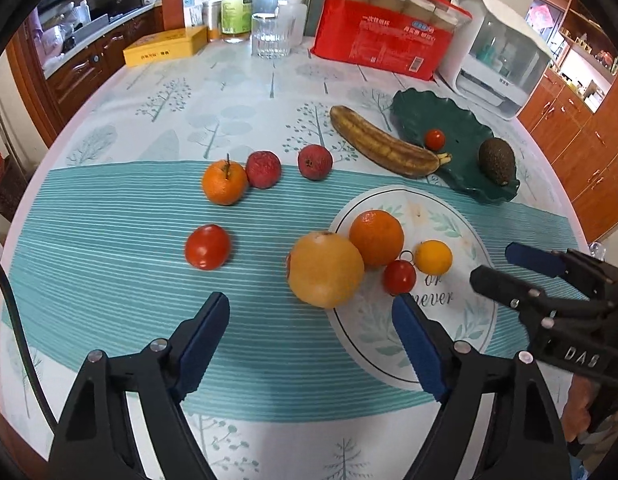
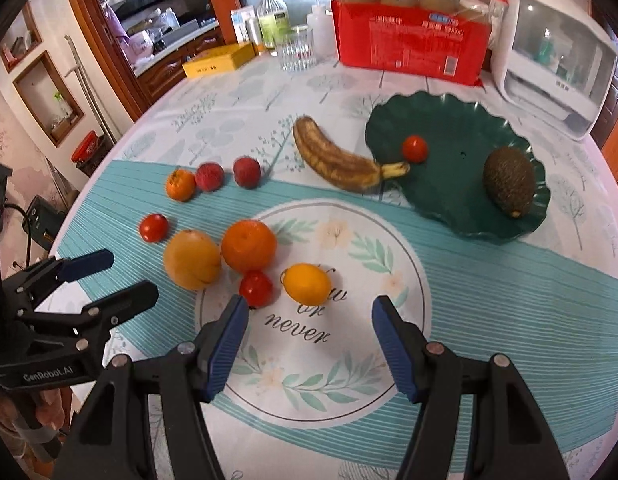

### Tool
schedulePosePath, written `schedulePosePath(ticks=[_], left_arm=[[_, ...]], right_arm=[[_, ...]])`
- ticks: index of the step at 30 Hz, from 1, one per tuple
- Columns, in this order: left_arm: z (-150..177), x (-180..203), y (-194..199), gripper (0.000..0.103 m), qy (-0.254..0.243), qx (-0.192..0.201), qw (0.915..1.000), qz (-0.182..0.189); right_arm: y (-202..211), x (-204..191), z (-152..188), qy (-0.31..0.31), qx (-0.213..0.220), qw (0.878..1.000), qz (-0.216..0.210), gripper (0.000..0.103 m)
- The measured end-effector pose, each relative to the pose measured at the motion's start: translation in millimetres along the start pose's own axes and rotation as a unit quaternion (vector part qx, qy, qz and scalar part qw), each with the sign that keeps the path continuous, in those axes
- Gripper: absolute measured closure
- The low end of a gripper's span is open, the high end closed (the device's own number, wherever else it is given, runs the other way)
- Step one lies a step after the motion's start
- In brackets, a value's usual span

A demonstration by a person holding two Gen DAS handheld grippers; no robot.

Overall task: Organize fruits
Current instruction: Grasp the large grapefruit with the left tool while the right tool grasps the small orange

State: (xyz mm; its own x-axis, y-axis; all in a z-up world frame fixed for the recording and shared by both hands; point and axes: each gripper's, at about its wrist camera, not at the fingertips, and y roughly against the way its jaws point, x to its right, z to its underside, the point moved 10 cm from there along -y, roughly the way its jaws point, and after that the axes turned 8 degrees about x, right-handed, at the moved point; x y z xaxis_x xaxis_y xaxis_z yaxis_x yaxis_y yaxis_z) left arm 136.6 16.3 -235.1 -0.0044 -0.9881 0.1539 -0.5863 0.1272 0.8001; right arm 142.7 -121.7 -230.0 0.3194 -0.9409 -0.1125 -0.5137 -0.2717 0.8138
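In the left view, the left gripper (image 1: 309, 322) has its fingers wide apart with nothing between them, above a big yellow-orange fruit (image 1: 325, 269) at the white plate's (image 1: 465, 240) edge on the table (image 1: 109, 240). In the right view, the right gripper (image 2: 309, 322) is open and empty too, above a small yellow lemon (image 2: 307, 283) on that plate.

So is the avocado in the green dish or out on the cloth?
In. The avocado lies on its side inside the green leaf-shaped dish, near the rim, apart from the small tomato there.

Bright even daylight, soft shadows, strong fisheye bend w/ dark corners (right view slightly blurred).
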Motion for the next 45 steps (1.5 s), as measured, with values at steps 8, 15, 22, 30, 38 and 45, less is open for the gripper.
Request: schedulePosePath(ticks=[8,15,22,30,38,45], left_arm=[[0.0,-2.3,-31.3,0.028,0.014,-0.032,0.9993,0.014],[-4.2,2.3,-51.0,0.032,0.015,-0.049,0.9984,0.025],[-2.5,6.8,-64.8,0.047,0.013,-0.070,0.9969,0.035],[-2.3,9.9,-66.4,0.050,0.007,-0.068,0.9971,0.033],[-1.0,8.4,-65.4,0.051,0.006,-0.067,0.9974,0.027],[7.3,5.9,-58.9,0.051,0.005,-0.072,0.9972,0.019]], right_arm=[[-29.3,5.0,5.3,-0.005,-0.022,1.000,0.008,0.048],[-47.5,6.2,5.3,-0.017,-0.032,0.999,0.000,0.055],[-59.0,-3.2,0.4,-0.012,-0.035,0.999,-0.018,0.060],[-66.7,-7.8,0.5,-0.008,-0.040,0.999,-0.024,0.071],[-63.9,-7.6,2.2,-0.020,-0.040,0.998,-0.032,0.072],[-53.0,-8.5,4.8,-0.015,-0.034,0.999,-0.031,0.072]])
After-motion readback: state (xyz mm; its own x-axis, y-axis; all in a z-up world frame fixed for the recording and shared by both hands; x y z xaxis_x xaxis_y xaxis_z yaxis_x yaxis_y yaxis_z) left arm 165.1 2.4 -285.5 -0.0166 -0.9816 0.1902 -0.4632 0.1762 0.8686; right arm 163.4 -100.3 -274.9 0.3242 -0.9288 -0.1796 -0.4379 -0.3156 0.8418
